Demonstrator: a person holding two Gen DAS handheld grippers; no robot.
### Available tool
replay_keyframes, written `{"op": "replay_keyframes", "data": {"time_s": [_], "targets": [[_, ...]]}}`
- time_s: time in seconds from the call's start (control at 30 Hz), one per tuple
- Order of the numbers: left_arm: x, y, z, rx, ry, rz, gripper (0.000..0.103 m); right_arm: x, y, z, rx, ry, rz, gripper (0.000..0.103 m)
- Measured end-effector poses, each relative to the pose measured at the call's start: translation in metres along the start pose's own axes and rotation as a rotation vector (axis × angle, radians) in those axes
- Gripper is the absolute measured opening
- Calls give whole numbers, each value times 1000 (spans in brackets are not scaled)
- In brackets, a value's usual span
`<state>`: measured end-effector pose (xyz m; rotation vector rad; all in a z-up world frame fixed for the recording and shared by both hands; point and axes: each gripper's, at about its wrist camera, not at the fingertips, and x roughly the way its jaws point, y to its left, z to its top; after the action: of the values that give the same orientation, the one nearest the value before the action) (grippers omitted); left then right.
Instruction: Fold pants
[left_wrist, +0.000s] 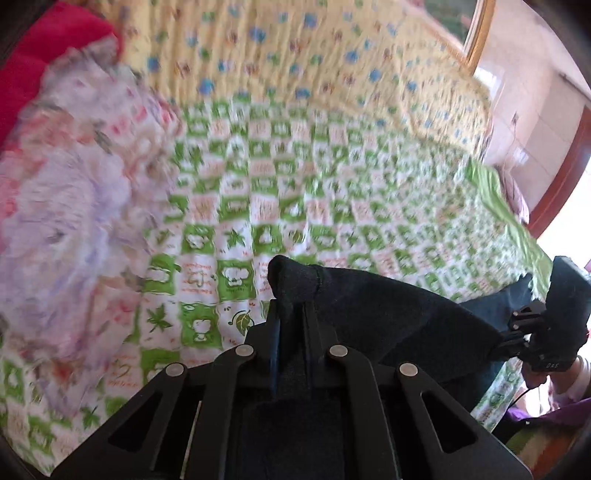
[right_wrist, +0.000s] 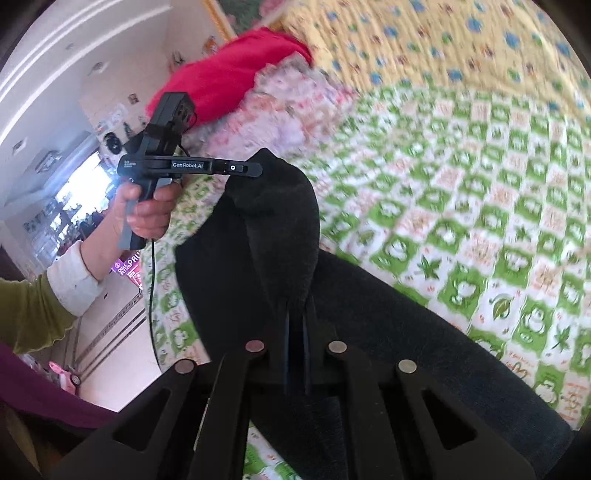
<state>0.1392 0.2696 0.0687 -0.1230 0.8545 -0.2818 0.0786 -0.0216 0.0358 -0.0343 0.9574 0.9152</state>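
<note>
The dark navy pants (left_wrist: 388, 314) hang between my two grippers above the bed. My left gripper (left_wrist: 293, 291) is shut on one bunched corner of the fabric, which sticks up past the fingertips. My right gripper (right_wrist: 295, 306) is shut on another fold of the pants (right_wrist: 280, 229), which drape up and over its fingers. In the right wrist view the left gripper (right_wrist: 255, 168) shows from the side at upper left, clamped on the pants' top edge. In the left wrist view the right gripper's body (left_wrist: 546, 325) shows at the far right.
A green-and-white checked sheet (left_wrist: 295, 192) covers the bed below. A yellow flowered quilt (left_wrist: 295, 48) lies at the far side. A crumpled pale floral blanket (left_wrist: 66, 192) and a red cushion (right_wrist: 236, 70) sit at the left. The floor (right_wrist: 110, 332) lies beyond the bed edge.
</note>
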Motion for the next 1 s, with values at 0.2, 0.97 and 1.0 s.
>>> {"op": "replay_keyframes", "data": {"time_s": [0.2,0.97,1.0], "targets": [[-46,-2,-41,-41,-130,28,8,3,27,-17,-132,29,-34,6],[-66,39,-174,-408,-250,73,9,34,61,-51,-327,151,-99,9],[-69,41,-178,-426,-251,72,9,33,60,-51,-324,152,-94,9]]}}
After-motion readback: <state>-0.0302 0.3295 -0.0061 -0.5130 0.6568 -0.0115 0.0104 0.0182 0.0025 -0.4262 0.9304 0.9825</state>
